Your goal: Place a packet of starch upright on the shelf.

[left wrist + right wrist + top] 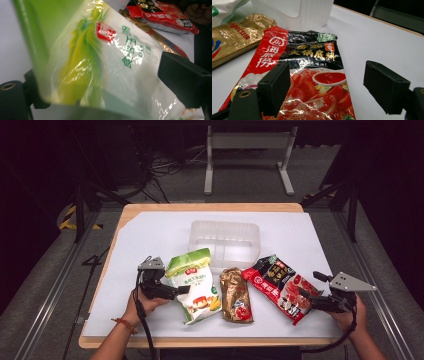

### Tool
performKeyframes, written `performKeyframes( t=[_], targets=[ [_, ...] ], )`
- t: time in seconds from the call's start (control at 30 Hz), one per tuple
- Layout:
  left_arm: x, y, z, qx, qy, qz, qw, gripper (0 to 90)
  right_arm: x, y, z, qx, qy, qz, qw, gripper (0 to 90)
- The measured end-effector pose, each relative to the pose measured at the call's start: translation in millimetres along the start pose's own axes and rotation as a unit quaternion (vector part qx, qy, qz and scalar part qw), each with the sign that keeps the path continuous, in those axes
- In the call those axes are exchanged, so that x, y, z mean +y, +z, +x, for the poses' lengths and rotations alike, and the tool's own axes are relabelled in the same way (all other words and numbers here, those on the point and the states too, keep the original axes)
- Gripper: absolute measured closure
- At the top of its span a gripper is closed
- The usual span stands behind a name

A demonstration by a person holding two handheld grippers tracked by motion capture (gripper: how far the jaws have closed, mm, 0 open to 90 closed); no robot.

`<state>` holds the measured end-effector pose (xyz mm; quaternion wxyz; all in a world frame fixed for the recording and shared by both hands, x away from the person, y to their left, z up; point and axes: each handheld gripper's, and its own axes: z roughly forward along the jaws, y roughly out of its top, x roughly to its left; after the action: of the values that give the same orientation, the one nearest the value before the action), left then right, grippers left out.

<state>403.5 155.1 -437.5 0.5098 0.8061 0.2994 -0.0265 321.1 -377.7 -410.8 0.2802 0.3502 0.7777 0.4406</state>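
A green and white snack bag [195,287] lies on the white sheet left of centre. My left gripper [182,290] reaches it from the left, and the bag [112,50] sits between the wide jaws, which I cannot see pressing on it. A golden packet [236,295] lies beside the bag, and a red and black sauce packet [280,282] lies to its right. My right gripper [306,299] stands open at the red packet's near right end. In the right gripper view the red packet [312,75] runs between and under the spread jaws.
A clear plastic container [225,240] stands behind the packets at the table's middle, and its ribbed wall [294,12] rises behind the red packet. The white sheet [150,235] covers the wooden table. A metal frame stands on the floor beyond.
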Motion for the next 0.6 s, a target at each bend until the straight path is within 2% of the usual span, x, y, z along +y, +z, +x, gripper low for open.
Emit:
performKeyframes(
  t=[0.13, 0.3, 0.33, 0.5, 0.53, 0.6],
  targets=[
    [6.5, 6.9, 0.0, 0.003, 0.002, 0.0, 1.0, 13.8, -0.4, 1.3, 0.3, 0.003, 0.001, 0.001, 1.0, 22.0],
    [10.2, 7.8, 2.3, 0.009, 0.006, -0.004, 0.9999, 17.4, -0.4, 2.2, 1.2, 0.005, -0.001, 0.004, 1.0, 22.0],
    [10.9, 11.2, 3.8, 0.004, 0.005, 0.004, 1.0, 17.4, -0.4, 2.2, 1.2, 0.005, 0.001, 0.004, 1.0, 22.0],
    [12.9, 16.3, 5.2, -0.006, -0.003, 0.009, 0.9999, 18.2, -0.8, 3.4, 1.0, 0.007, 0.003, 0.007, 0.9999, 22.0],
    [13.6, 15.5, 5.2, -0.011, -0.001, 0.009, 0.9999, 24.0, -0.8, 3.6, 1.8, 0.008, 0.002, 0.007, 0.9999, 22.0],
    [14.5, 14.8, 4.8, -0.005, 0.001, 0.007, 1.0, 30.9, -0.8, 4.0, 1.7, 0.008, 0.002, 0.009, 0.9999, 22.0]
  ],
)
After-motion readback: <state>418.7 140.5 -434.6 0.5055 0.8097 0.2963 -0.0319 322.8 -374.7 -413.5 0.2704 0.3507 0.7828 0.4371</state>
